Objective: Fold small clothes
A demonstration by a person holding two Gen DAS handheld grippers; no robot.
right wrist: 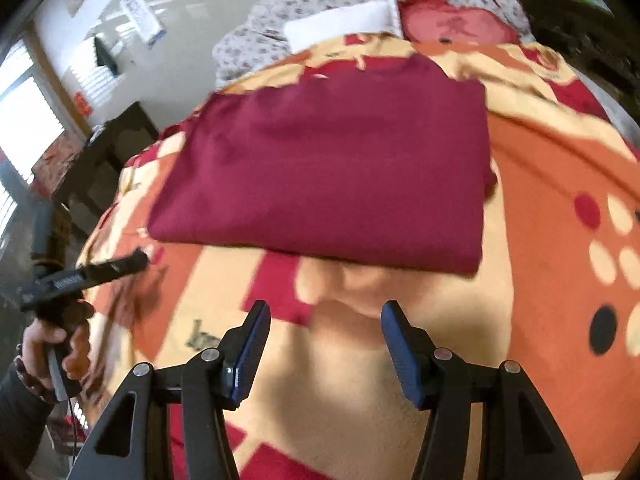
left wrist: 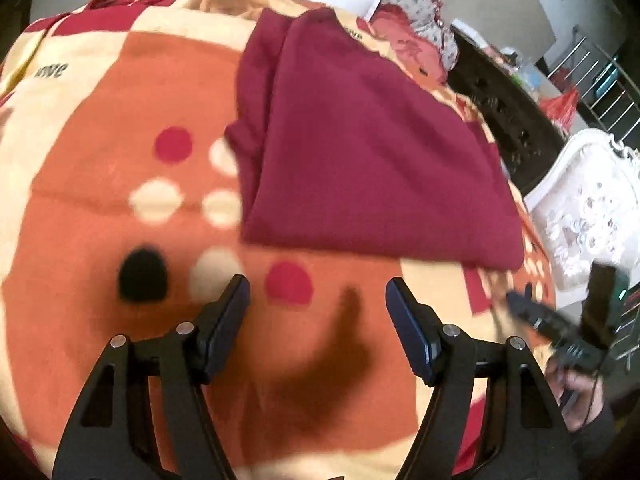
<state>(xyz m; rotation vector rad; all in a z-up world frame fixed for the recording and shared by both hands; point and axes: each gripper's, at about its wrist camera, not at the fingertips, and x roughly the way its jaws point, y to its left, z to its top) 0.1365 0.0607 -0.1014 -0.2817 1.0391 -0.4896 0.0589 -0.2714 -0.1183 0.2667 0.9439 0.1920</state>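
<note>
One maroon garment (right wrist: pixel 324 168) folded flat into rectangle on blanket (right wrist: pixel 552 184); both tongs, left (left wrist: pixel 318 300) & right (right wrist: pixel 326 328), wide, empty.

Both the left tool (left wrist: pixel 318 294) and right tool (right wrist: pixel 325 320) hang with jaws spread, gripping nothing.

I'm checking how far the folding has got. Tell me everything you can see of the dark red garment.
The dark red garment is plain maroon, soft knit-looking cloth, folded into a roughly rectangular stack. Layered edges and a loose flap show along one side. It lies flat on the orange, cream and red patterned blanket, which alone touches it. Both the left gripper and the right gripper are open, short of its near edge.
</note>
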